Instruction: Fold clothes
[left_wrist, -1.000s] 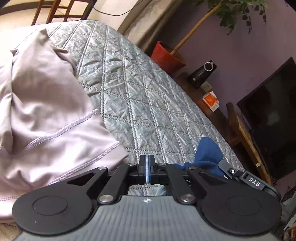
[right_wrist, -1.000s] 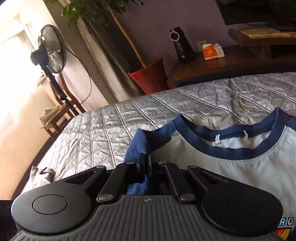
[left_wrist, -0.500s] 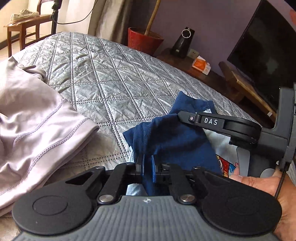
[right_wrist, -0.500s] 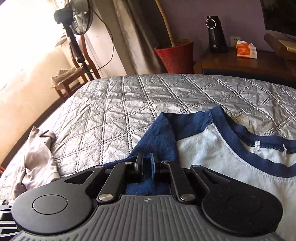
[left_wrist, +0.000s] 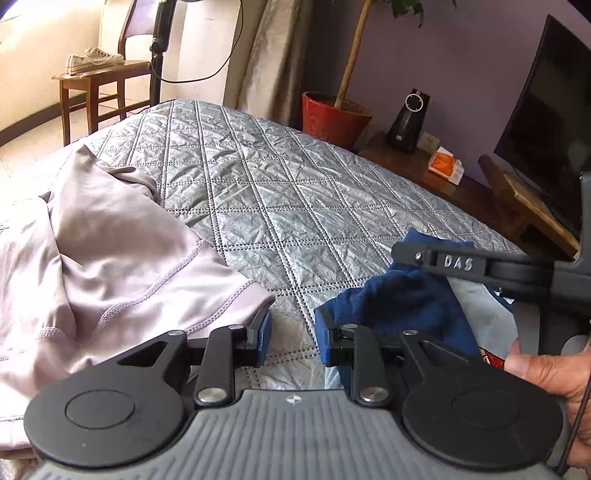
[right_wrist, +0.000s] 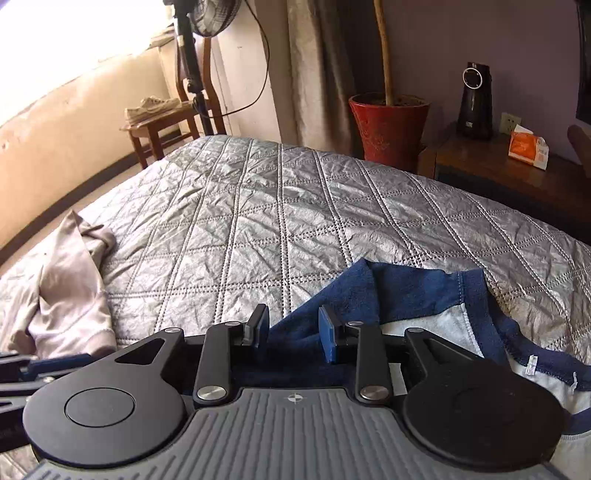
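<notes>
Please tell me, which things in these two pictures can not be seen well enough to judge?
- T-shirt: right wrist view, its lower part hidden behind the right tool, whose jaws are opening over the blue sleeve.
- Print on the shirt: left wrist view, mostly covered by the left tool, jaws opening, and the hand.
- Lilac garment: cut off by the left edge.

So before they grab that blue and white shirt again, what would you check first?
1. Left gripper let go: ok, jaws opening, only the quilt shows between them.
2. Right gripper let go: ok, jaws opening, blue sleeve lies loose between the pads.
3. Sleeve folded in over the shirt: ok.
4. Sleeve lying flat: not ok, bunched.
5. Pink garment apart from the shirt: ok.
6. Shirt's lower hem: cannot tell, hidden.
</notes>
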